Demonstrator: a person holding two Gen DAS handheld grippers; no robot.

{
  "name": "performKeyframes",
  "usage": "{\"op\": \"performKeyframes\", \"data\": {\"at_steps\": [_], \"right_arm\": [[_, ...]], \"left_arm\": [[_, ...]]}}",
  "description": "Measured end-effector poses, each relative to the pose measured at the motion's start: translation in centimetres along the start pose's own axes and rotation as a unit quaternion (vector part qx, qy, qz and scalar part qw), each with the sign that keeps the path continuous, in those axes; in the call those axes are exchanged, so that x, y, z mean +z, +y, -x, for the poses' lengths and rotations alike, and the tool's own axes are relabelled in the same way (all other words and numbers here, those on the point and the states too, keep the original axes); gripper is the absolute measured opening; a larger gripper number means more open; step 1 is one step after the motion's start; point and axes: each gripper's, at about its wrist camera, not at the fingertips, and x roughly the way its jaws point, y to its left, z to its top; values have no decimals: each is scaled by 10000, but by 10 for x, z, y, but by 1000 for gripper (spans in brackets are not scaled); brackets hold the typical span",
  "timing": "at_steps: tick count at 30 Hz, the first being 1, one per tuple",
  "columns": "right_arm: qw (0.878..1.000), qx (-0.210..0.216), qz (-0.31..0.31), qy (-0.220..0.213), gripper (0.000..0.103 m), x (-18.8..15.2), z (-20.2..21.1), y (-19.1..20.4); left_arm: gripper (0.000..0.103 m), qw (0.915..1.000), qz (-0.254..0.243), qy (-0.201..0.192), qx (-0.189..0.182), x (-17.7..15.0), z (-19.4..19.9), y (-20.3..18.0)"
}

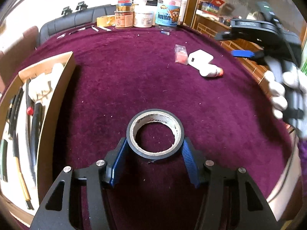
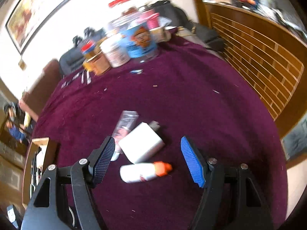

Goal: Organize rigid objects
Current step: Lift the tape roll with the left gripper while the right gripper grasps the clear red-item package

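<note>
My left gripper (image 1: 154,143) is shut on a black tape roll (image 1: 155,134), its blue pads pressed on both sides, just over the purple cloth (image 1: 134,72). My right gripper (image 2: 148,145) is open and empty above a white charger block (image 2: 141,145), a white bottle with an orange cap (image 2: 144,171) and a clear packet (image 2: 125,124). In the left wrist view these lie at the right: the charger (image 1: 200,58), the bottle (image 1: 211,72), the packet (image 1: 180,53), with the right gripper (image 1: 239,44) blurred above them.
An open cardboard box (image 1: 55,99) holding pens, tools and white items stands at the left. Jars and tubs (image 1: 147,15) and a yellow tape roll (image 1: 105,20) line the far edge, with pens (image 1: 84,29) beside them. A wooden cabinet (image 2: 259,61) is at the right.
</note>
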Motion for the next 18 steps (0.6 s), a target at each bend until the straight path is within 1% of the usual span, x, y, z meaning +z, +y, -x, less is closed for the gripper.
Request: {"op": "performKeyframes", "data": {"at_steps": [3, 7, 10, 13, 14, 15, 16, 17, 18], "right_arm": [[9987, -43, 390, 316, 71, 11, -25, 30], [9951, -219, 696, 670, 71, 19, -62, 58], [9912, -421, 812, 957, 71, 22, -87, 69], [9830, -773, 1095, 1257, 69, 16, -108, 80], [9809, -821, 1186, 1302, 57, 14, -112, 84], [9781, -852, 1282, 1398, 31, 10, -115, 87], [9764, -909, 1336, 1432, 28, 7, -115, 88], [9768, -915, 1384, 1353, 25, 5, -112, 91], [9783, -810, 1331, 1366, 25, 4, -112, 92]], "left_arm": [[50, 9996, 139, -122, -231, -1, 17, 9], [50, 9984, 258, -382, -333, -1, 42, 24], [50, 9971, 475, -445, -398, -2, 54, 41], [50, 9948, 748, -515, -453, -4, 66, 62], [50, 9938, 853, -559, -436, -5, 71, 71], [50, 9930, 936, -600, -411, -5, 75, 78], [50, 9923, 990, -633, -386, -6, 79, 83], [50, 9914, 1068, -688, -317, -6, 84, 92], [51, 9907, 1121, -729, -258, -8, 88, 99]]}}
